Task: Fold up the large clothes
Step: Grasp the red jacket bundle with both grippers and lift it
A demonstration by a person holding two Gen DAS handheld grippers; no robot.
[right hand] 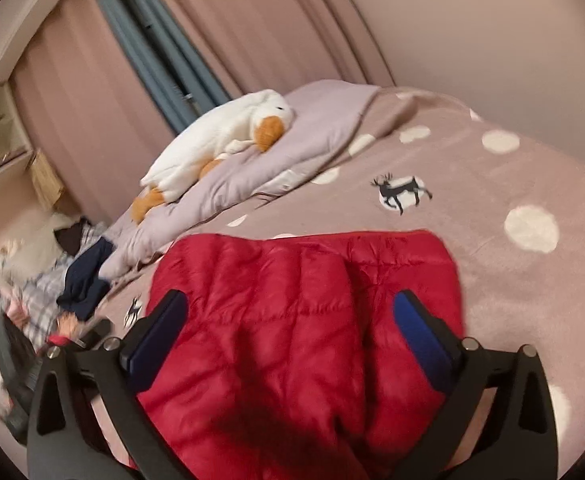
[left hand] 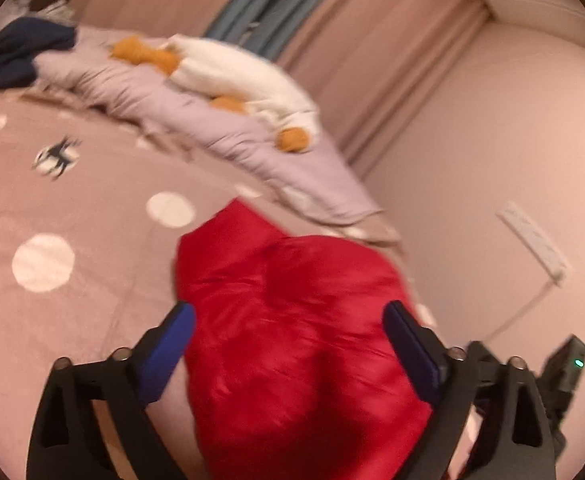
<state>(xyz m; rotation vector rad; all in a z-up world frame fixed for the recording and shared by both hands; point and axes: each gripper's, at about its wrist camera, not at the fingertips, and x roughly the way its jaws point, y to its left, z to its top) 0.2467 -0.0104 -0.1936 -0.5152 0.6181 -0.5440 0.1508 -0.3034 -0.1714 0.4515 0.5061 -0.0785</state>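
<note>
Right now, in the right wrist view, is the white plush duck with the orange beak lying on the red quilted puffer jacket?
No: the white plush duck lies on the lilac duvet, well apart from the red quilted puffer jacket.

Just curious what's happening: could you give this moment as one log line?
left gripper: open | right gripper: open | red quilted puffer jacket: lying released on dotted pink bedspread | white plush duck: on lilac duvet

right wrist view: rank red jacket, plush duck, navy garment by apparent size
1. red jacket, largest, though nearest the camera
2. plush duck
3. navy garment, smallest, partly hidden by the bedding
</note>
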